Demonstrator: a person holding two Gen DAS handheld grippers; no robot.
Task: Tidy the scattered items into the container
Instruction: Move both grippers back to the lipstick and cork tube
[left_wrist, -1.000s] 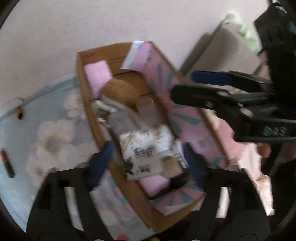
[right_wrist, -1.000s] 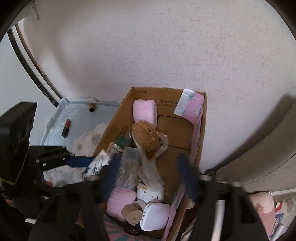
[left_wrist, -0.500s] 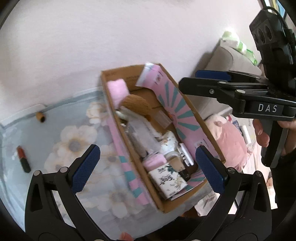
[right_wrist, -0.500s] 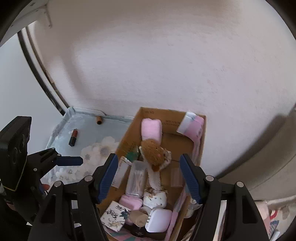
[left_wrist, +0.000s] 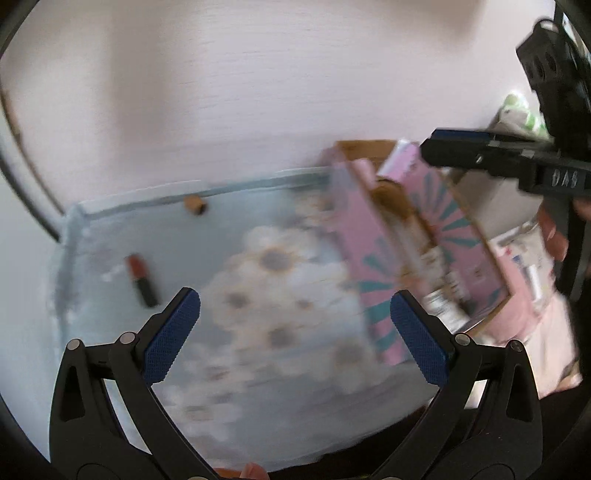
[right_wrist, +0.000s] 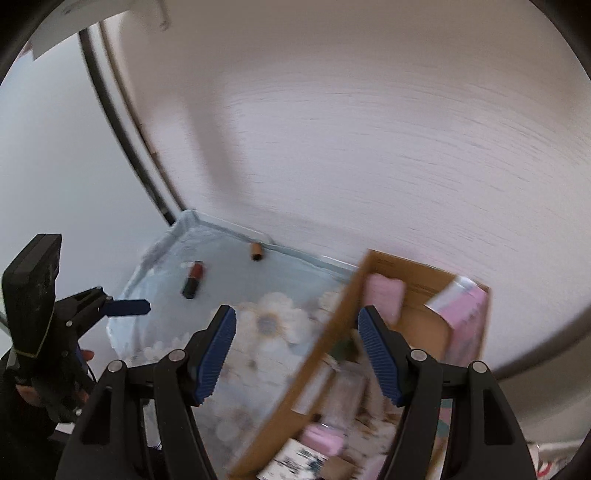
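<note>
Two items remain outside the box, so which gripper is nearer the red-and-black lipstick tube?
Left. The left gripper, open, hovers beside the lipstick tube; the right gripper, open, straddles the cardboard box wall.

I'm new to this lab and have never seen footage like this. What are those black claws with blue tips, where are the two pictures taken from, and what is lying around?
There is no robot here. A person holds a hand tool in each hand, each ending in a two-finger gripper with blue pads and a wide-angle camera looking along the fingers. One picture comes from the left gripper, the other from the right gripper; each also catches the other tool at its edge. Both grippers are open and hold nothing. Below lies a pale blue floral cloth. On it sit a lipstick and a small brown cylinder near the wall. Beside them stands a cardboard box already filled with pink and patterned items, too blurred to name.
</note>
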